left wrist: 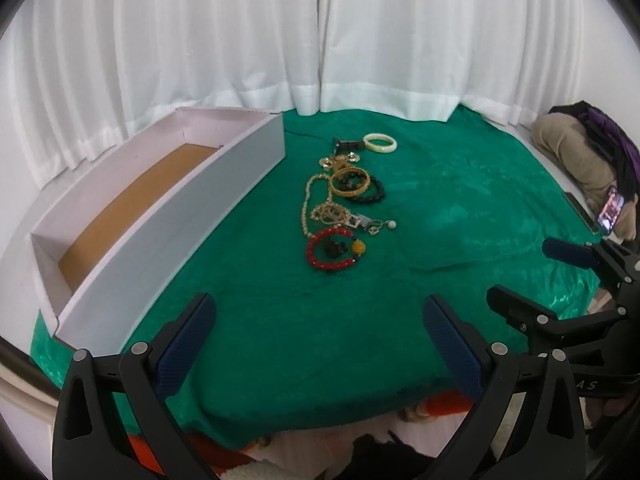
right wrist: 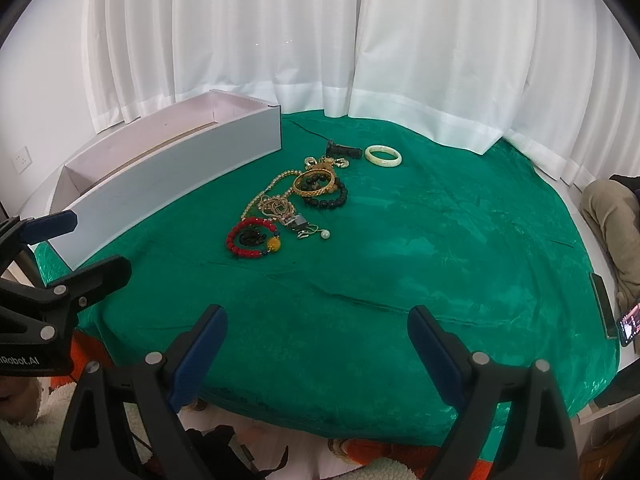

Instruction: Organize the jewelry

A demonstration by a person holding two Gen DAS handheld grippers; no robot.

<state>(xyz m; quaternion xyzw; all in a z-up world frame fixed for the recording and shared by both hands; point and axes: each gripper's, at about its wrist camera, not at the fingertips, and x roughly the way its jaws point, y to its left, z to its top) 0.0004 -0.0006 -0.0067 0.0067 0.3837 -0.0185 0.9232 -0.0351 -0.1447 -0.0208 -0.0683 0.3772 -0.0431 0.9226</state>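
A heap of jewelry lies mid-table on a green cloth: a red bead bracelet nearest, gold chains, a gold bangle, a black bead bracelet and a pale jade bangle farthest. A long white box with a brown floor stands open on the left. My left gripper is open and empty near the front edge. My right gripper is open and empty, also well short of the jewelry.
White curtains hang behind the table. A small black object lies beside the jade bangle. A person's leg and a lit phone are at the far right. The right gripper shows in the left wrist view.
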